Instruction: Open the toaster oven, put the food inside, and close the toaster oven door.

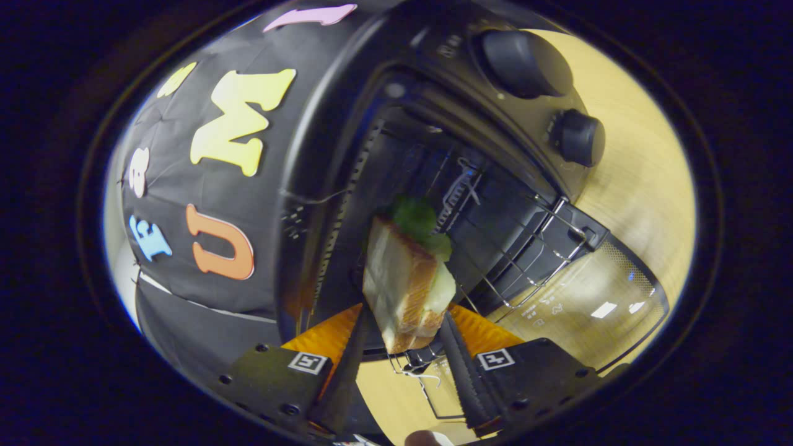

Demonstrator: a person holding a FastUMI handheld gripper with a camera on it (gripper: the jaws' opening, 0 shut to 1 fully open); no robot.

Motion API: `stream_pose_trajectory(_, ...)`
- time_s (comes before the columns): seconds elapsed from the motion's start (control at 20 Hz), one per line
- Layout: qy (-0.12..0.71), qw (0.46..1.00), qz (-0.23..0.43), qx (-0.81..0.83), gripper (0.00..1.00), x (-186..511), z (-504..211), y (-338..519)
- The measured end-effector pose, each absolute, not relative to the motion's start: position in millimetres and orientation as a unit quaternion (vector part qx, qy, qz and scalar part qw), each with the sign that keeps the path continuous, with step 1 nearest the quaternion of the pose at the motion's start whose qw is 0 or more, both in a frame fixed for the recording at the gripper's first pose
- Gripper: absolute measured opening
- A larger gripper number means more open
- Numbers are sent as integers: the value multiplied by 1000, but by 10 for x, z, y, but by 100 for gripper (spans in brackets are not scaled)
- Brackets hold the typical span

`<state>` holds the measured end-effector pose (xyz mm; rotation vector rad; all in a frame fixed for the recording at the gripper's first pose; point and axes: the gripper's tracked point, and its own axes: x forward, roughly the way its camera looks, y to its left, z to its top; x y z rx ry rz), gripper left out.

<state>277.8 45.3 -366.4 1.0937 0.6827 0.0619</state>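
A sandwich of toasted bread with green lettuce sticking out at its far end sits between my two fingers, and my gripper is shut on it. Just beyond it stands the black toaster oven, seen tilted, with its cavity open. Inside it a wire rack slopes toward the lowered glass door. The sandwich's lettuce end hangs at the mouth of the cavity, above the rack's front edge. Two round black knobs sit on the oven's control panel beside the cavity.
The oven stands on a light wooden tabletop that shows past the knobs and under the open door. The booth's black cloth wall rises behind and beside the oven.
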Motion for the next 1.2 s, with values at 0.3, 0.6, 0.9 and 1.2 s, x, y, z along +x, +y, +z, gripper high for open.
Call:
stream_pose_trajectory(0.3, 347, 835, 23, 426, 94, 2440, -3516, 444)
stream_pose_trajectory(0.6, 330, 887, 46, 319, 94, 1830, -2984, 382)
stream_pose_trajectory(0.9, 326, 925, 33, 193, 97, 1136, -2728, 288)
stream_pose_trajectory(1.2, 323, 942, 42, 86, 98, 615, -2728, 304)
